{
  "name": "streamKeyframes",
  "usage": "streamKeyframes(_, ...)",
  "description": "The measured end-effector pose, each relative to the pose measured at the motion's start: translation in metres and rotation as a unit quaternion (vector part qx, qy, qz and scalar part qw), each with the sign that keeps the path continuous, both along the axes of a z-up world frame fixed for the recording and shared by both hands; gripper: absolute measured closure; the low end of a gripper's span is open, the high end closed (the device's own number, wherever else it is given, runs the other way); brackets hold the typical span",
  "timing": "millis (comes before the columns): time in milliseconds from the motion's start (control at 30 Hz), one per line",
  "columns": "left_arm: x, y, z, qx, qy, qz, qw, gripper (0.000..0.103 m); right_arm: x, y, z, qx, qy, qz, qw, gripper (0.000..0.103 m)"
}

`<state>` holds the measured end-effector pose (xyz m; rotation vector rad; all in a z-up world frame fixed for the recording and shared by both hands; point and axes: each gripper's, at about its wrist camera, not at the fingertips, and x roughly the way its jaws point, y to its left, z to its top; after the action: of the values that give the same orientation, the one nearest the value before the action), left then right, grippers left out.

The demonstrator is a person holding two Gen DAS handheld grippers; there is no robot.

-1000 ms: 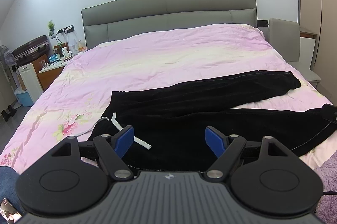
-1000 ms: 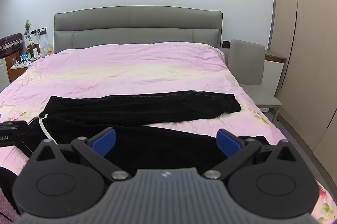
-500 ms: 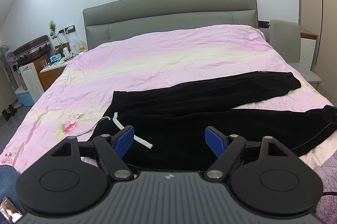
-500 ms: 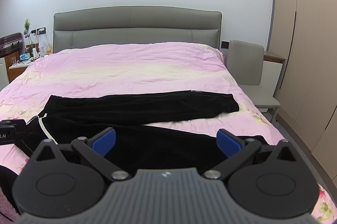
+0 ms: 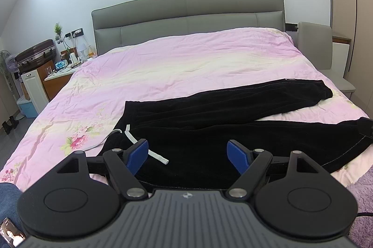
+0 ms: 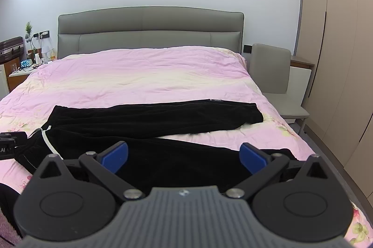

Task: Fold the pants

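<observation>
Black pants (image 5: 221, 117) lie spread flat across the near part of the pink bed (image 5: 186, 61), waistband at the left with a white drawstring (image 5: 149, 150), both legs running right. They also show in the right wrist view (image 6: 151, 122). My left gripper (image 5: 187, 153) is open and empty, hovering over the waist end. My right gripper (image 6: 184, 156) is open and empty, hovering over the near leg close to its cuff (image 6: 279, 152). The far leg's cuff (image 6: 254, 115) lies near the bed's right edge.
A grey headboard (image 6: 149, 31) stands at the back. A nightstand (image 5: 60, 75) with small items and a suitcase (image 5: 35, 56) are left of the bed. A grey chair (image 6: 272, 80) and a wardrobe (image 6: 338, 38) stand on the right. A purple fuzzy rug (image 5: 359, 196) lies at the bed's foot.
Both grippers have drifted very slightly; the pants have not moved and both grippers stay open.
</observation>
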<state>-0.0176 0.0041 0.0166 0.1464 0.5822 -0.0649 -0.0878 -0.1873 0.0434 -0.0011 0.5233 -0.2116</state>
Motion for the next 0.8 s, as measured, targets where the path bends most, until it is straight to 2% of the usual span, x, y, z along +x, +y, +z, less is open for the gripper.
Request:
streamKeyframes(533, 0.005, -0.001, -0.001, 0.002, 0.008, -0.002, 1.0000, 0.012, 0.003, -0.001, 0.000, 0.003, 0.010, -0.004, 1.000, 0.005)
streamKeyframes(700, 0.014, 0.001, -0.003, 0.023, 0.013, -0.023, 0.9994, 0.012, 0.008, -0.010, -0.007, 0.010, 0.010, 0.007, 1.000, 0.005)
streamKeyframes(800, 0.028, 0.007, -0.001, 0.056, 0.024, -0.054, 0.9967, 0.014, 0.014, -0.029, -0.013, 0.014, -0.004, 0.039, 0.999, 0.005)
